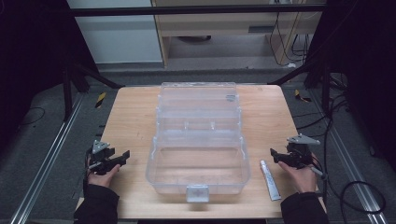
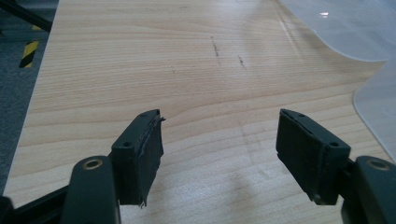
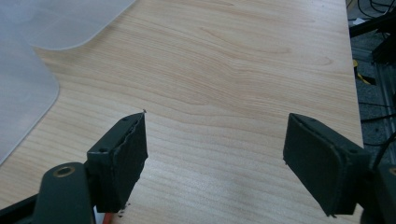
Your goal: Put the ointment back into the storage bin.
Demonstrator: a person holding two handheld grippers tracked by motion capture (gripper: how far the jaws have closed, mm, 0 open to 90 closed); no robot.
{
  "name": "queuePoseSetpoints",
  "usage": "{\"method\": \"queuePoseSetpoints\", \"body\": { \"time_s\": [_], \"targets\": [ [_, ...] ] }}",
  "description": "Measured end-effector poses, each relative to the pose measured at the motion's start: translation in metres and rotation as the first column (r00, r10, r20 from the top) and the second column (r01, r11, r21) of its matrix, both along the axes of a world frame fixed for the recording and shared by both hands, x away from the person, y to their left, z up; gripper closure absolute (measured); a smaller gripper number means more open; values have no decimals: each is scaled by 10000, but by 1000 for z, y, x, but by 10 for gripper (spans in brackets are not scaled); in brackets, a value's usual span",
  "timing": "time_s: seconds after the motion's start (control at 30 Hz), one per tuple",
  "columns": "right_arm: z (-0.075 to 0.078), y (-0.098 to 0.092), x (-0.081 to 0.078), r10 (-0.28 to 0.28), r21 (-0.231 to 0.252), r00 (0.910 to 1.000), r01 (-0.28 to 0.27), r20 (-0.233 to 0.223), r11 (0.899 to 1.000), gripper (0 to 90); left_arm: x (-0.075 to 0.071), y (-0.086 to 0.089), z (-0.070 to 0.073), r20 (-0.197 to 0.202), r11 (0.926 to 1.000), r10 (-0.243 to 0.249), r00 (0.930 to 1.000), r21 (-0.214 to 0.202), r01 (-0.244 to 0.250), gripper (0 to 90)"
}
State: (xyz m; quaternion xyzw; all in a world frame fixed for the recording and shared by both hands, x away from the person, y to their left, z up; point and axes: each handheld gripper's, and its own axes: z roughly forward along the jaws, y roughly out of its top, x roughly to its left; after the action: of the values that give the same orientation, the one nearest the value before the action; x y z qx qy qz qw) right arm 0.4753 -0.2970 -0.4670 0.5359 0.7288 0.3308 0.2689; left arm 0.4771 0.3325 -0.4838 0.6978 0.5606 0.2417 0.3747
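An open clear plastic storage box sits mid-table, its lid laid back and tub empty. A white tube lies flat just right of the box, apparently not yet packed. The left gripper and right gripper flank the box, jaws spread, holding nothing.

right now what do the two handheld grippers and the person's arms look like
Both the left gripper and the right gripper are black, each with two blocky jaws faced with flat dark pads and a grey three-cornered plate on top. A cable trails from the right one. The person wears dark sleeves.
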Motion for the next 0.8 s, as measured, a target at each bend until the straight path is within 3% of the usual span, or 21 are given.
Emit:
{"method": "queuePoseSetpoints", "body": {
  "time_s": [0.47, 0.63, 0.8],
  "targets": [
    [29, 15, -11, 450, -281, 9952, -476, -866, 9985, 284, -2, -1, 2, -20, 10000, -41, 10000, -84, 41, 331],
    [37, 23, -13, 730, -465, 9820, -822, -1740, 9955, 303, -2, -1, 3, -25, 10000, -10, 10000, -54, 10, 321],
    [44, 27, -14, 863, -474, 9726, -987, -2159, 9940, 306, -2, -2, 3, -29, 10000, -59, 10000, -20, 59, 317]
  ]
}}
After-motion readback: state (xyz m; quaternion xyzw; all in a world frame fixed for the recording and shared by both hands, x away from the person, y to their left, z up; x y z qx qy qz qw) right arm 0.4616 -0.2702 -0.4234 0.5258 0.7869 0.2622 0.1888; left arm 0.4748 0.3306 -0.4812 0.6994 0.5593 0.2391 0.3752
